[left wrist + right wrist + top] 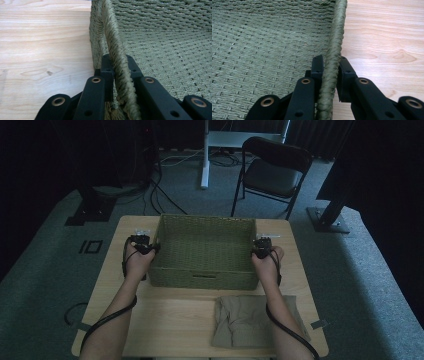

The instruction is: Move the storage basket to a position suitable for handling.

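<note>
We hold the basket point(204, 251) at mid-surface point(170, 320), the left hand-held gripper point(146, 246) clamped on its left rim, the right hand-held gripper point(261, 248) clamped on its right rim, each with one jaw inside the wall and one outside. The woven rim is round and soft, so if we lift unevenly it could slip from a jaw or the basket could tip toward the cloth point(250, 321) lying just nearer us. The basket's long axis runs from gripper to gripper, its opening facing up
</note>
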{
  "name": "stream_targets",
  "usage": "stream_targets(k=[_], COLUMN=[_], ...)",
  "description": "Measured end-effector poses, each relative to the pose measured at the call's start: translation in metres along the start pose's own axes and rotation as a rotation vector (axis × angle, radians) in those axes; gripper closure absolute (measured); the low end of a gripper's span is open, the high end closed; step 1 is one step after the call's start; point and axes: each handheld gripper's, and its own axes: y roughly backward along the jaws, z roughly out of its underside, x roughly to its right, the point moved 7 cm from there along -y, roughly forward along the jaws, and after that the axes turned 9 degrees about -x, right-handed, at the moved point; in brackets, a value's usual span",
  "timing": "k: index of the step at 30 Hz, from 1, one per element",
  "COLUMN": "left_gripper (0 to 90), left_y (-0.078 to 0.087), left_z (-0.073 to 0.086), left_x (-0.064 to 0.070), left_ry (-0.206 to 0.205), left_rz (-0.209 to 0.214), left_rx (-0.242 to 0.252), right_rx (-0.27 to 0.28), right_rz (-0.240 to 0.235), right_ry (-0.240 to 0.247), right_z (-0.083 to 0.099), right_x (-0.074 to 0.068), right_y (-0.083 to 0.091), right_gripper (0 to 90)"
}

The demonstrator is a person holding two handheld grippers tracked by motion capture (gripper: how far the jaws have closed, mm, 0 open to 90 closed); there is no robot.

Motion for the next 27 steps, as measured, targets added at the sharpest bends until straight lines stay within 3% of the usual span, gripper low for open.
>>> stream_targets(k=[27], left_gripper=[81.3], left_y=[-0.021], left_z=[-0.010], left_x=[0.060], left_ry=[-0.026], left_rz=[0.021], left_rx=[-0.007], right_rx=[-0.016], right_rz=[0.016], right_ry=[-0.015], right_z=[0.005], right_x=[0.065], right_y=[0.006], right_gripper=[78.4])
